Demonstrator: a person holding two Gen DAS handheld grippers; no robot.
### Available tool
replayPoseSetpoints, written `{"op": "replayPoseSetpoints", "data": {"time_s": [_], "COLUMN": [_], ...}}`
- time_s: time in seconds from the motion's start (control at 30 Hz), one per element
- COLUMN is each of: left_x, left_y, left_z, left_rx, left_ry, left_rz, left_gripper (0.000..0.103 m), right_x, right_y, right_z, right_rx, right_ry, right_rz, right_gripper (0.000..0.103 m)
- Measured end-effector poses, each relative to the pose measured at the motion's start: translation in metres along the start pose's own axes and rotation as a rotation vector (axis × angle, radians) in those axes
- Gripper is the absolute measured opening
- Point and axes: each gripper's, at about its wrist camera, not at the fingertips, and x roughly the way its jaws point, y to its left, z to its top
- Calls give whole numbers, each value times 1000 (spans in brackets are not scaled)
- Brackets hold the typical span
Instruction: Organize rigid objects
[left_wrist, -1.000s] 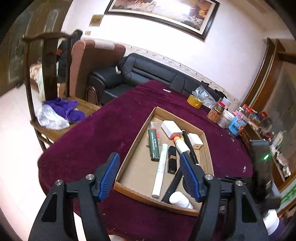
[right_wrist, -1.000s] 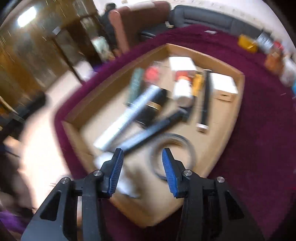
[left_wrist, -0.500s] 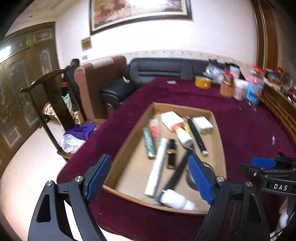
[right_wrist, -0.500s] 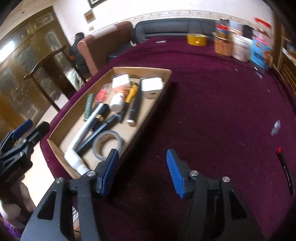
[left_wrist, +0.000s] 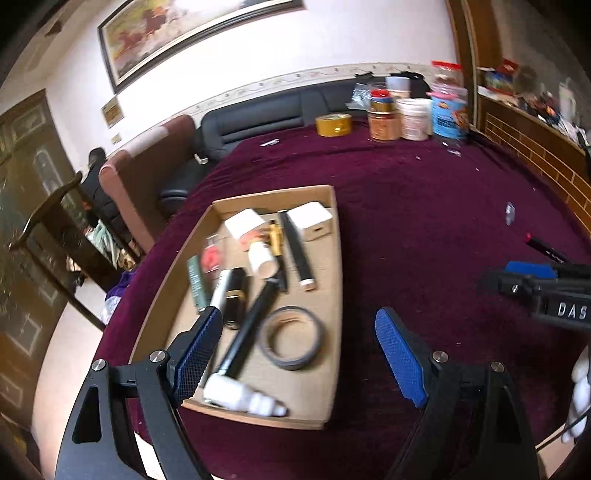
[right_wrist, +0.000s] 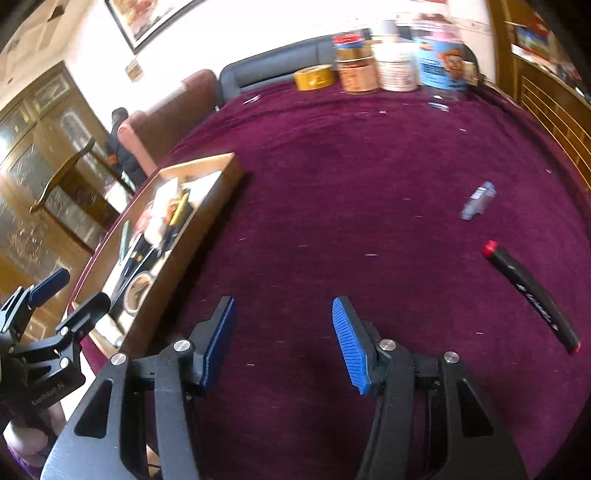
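While your right gripper (right_wrist: 282, 343) hangs empty, jaws apart like the left (left_wrist: 295, 354), swing right to the marker (right_wrist: 532, 297) on the cloth, well clear of the tray (right_wrist: 207, 206), and straddle its barrel squarely.

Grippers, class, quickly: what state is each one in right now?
Left gripper: jaws open, holding nothing.
Right gripper: jaws open, holding nothing.

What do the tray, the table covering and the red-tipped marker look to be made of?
Tray: plain brown cardboard, matte, with raw cut edges. Table covering: dark red velvet-like fabric, a fuzzy nap holding specks of lint. Red-tipped marker: probably black plastic, smooth with a slight sheen and printed lettering.
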Motion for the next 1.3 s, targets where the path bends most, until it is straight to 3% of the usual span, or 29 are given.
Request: {"op": "replayPoseSetpoints", "data": {"time_s": [0.23, 0.33, 0.43, 0.5, 0.57, 0.63, 0.67, 0.77, 0.83, 0.9, 0.97, 1.0, 1.13, 1.3], "left_x": [2, 0, -26, -59, -95, -119, -124, -117, -106, -95, -79, -68, -33, -3], "left_y": [-32, -34, -8, 14, 31, 38, 41, 46, 53, 64, 72, 73, 67, 79], "left_z": [6, 8, 13, 12, 7, 0, -1, 7, 11, 11, 9, 9, 1, -12], "left_rx": [64, 27, -101, -186, -241, -272, -280, -257, -247, -300, -348, -352, -322, -385], "left_ry": [26, 17, -140, -325, -508, -637, -656, -558, -492, -427, -354, -310, -164, -17], "left_rz": [-35, -95, -93, -3, 121, 210, 248, 293, 237, 164, 125, 136, 235, 212], "left_gripper": [81, 81, 81, 82, 102, 102, 102, 102, 102, 102, 102, 102, 102, 102], "right_x": [-17, -19, -20, -16, -6, 6, 12, 23, 23, 20, 19, 20, 27, 37], "right_y": [-50, -57, -46, -28, -2, 25, 36, 70, 89, 103, 110, 113, 122, 134], "right_z": [-5, -7, -11, -12, -13, -14, -14, -13, -14, -16, -19, -20, -20, -17], "right_rx": [103, 118, 74, 17, -48, -94, -113, -172, -221, -272, -307, -317, -353, -390], "right_ry": [-20, -19, -27, -28, -13, 12, 25, 42, 23, -9, -28, -34, -20, 12], "right_rz": [-24, -29, -31, -21, 8, 42, 56, 86, 79, 41, -9, -25, -48, -67], "right_gripper": [53, 53, 53, 53, 53, 53, 53, 53, 53, 53, 61, 67, 69, 69]}}
